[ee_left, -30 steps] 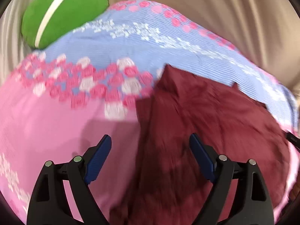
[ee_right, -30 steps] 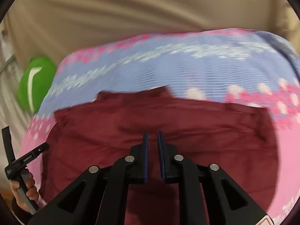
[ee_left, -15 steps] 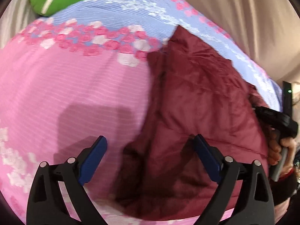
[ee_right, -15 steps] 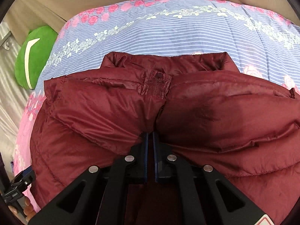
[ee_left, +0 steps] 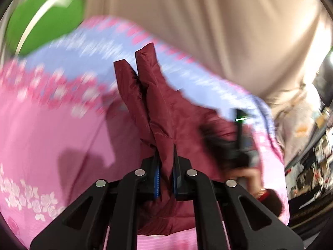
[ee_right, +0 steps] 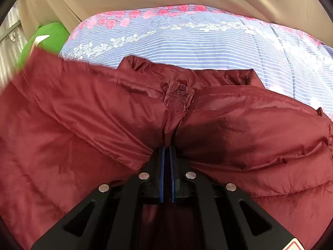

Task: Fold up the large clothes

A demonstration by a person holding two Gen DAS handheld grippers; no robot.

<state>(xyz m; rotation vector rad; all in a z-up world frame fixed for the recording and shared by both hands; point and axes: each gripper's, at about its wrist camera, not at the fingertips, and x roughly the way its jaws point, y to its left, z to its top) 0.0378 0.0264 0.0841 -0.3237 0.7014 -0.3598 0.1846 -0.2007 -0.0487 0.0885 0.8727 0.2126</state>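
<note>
Since half a second ago, the left claw (ee_left: 165, 162) has snapped from wide apart to closing on a fold of the maroon puffer jacket (ee_left: 158, 95), lifting it off the floral bedspread (ee_left: 52, 129). Right claw (ee_right: 166, 156) sits narrow, pinching jacket fabric below the collar (ee_right: 181, 83). Far left lies a green cushion (ee_left: 45, 16).

bed (ee_right: 208, 41) has a pink and blue flowery striped cover, dark red puffy jacket (ee_right: 249, 129) on it, green cushion (ee_left: 45, 16) at the far corner
</note>
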